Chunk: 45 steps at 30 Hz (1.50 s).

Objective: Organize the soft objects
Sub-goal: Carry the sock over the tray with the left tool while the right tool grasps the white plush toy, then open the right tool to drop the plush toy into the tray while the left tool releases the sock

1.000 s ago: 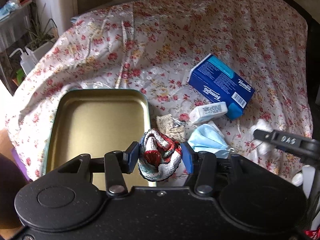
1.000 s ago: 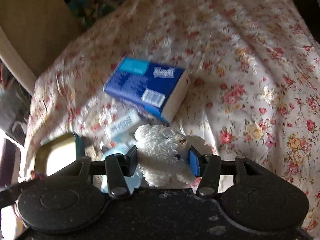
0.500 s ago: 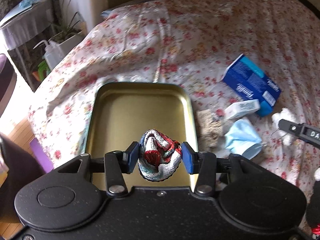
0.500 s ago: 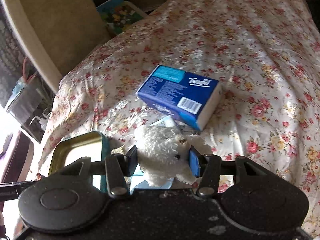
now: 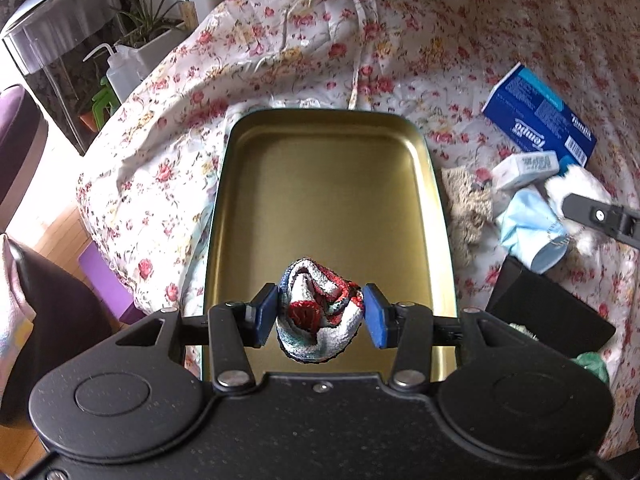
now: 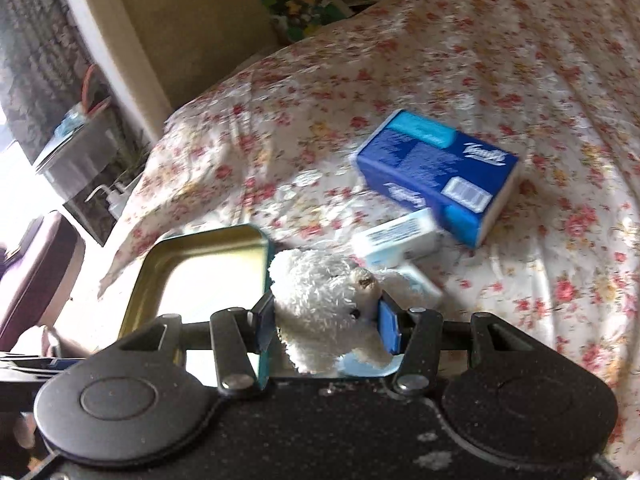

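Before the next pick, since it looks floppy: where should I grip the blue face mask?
Take the face mask at its bunched middle, coming from above with fingers across the folds. It lies crumpled on the floral cloth, wedged between the beige knit piece and small white pack, so side access looks tight.

Left wrist view: close, steep downward look over gold tin tray (image 5: 332,184). Right wrist view: shallower slant across floral bedspread (image 6: 500,60), tray at lower left. Shared: tray, blue tissue box (image 6: 436,176).
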### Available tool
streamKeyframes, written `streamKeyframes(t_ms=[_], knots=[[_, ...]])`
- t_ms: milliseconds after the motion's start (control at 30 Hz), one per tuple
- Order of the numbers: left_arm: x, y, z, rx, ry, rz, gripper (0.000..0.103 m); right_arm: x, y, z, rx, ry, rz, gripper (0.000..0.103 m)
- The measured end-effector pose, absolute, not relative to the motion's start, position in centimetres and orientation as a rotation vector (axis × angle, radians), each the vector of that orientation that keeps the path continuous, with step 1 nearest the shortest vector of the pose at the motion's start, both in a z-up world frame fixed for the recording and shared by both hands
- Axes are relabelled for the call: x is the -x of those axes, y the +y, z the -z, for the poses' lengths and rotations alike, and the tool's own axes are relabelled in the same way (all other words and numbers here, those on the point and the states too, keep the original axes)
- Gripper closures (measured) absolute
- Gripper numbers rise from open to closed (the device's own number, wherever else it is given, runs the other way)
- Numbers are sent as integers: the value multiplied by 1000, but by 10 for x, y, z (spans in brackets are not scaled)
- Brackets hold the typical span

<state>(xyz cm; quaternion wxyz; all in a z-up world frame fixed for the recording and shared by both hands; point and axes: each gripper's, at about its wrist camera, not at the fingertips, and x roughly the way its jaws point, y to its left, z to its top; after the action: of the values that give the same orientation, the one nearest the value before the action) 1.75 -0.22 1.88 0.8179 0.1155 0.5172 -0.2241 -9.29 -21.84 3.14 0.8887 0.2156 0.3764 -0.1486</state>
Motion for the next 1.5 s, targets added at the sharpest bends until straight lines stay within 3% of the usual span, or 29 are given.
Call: streamKeyframes(t_ms=[633, 900, 1033, 1100, 1500], knots=[[-16, 33, -21, -191, 1115, 475, 57, 20, -113, -58, -397, 781, 172, 52], [-21, 42, -22, -161, 1123, 471, 57, -8, -100, -43, -390, 771, 196, 49], [-22, 41, -21, -150, 1135, 471, 47, -8, -103, -39, -411, 766, 215, 34], [-21, 41, -23, -149, 1123, 471, 41, -6, -104, -41, -408, 760, 224, 34], [-21, 40, -22, -159, 1130, 462, 41, 4, -111, -44, -412, 781, 260, 33]])
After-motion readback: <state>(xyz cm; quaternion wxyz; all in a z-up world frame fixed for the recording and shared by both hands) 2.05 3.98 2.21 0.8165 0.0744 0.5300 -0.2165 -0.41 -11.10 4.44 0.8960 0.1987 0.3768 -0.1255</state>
